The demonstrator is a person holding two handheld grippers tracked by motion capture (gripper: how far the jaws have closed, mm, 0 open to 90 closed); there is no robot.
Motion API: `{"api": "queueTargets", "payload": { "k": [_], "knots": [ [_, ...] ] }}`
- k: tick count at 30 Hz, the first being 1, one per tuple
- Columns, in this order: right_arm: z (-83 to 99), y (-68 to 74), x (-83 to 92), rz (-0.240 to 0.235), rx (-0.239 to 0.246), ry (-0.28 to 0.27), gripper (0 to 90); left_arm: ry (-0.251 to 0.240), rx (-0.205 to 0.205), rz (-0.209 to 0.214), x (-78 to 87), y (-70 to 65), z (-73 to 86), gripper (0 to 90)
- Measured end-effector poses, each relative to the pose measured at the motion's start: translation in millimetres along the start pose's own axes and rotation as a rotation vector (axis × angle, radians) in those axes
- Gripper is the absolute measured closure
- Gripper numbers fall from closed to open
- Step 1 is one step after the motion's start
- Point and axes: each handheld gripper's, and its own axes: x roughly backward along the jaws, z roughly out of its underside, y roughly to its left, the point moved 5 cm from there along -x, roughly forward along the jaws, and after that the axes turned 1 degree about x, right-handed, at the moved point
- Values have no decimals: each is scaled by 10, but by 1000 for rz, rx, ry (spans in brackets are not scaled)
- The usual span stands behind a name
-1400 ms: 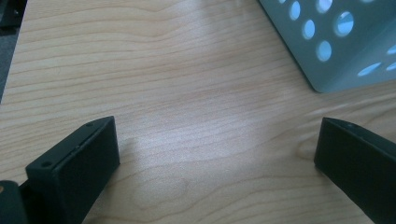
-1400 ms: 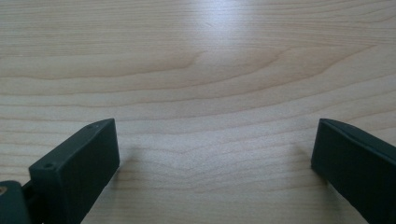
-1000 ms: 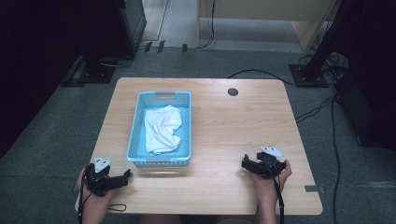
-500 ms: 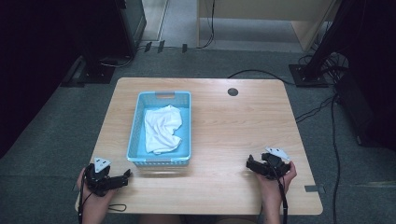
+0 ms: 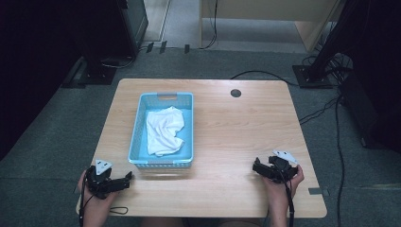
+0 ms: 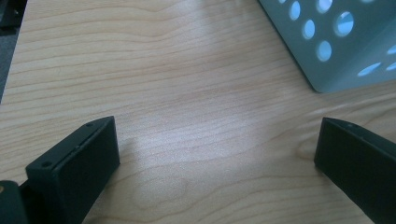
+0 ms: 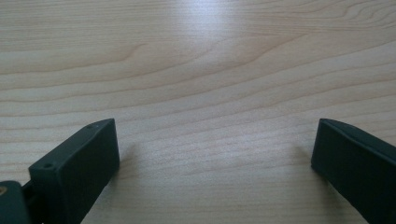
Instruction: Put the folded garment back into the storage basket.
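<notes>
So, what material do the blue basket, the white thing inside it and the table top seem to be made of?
Blue basket: probably hard plastic, smooth and slightly matte, with round holes punched in its wall. White cloth: soft fabric, likely a garment, crumpled with folds. Table: light wood or wood-look laminate; grain lines run across it and it has a soft sheen.

In the high view the desk [image 5: 227,137] takes up the middle of the frame, with floor around it. A basket [image 5: 137,130] stands on the desk left of centre, its long side running from the near edge toward the far edge. A cloth [image 5: 162,130] lies inside the basket. A round cable hole [image 5: 236,93] sits in the desk near the far edge, right of the basket. The left tongs [image 5: 126,178] rest at the lower left of the frame, just before the basket's near left corner. The right tongs [image 5: 257,167] rest at the lower right, well apart from the basket.
</notes>
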Motion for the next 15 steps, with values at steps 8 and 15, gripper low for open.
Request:
{"api": "queueTargets", "payload": {
  "k": [8,15],
  "knots": [
    [8,-60,13,-2,-8,-3,3,0,0,0,0,0,0,0],
    [21,-128,28,8,-14,-1,3,0,0,0,0,0,0,0]
  ]
}}
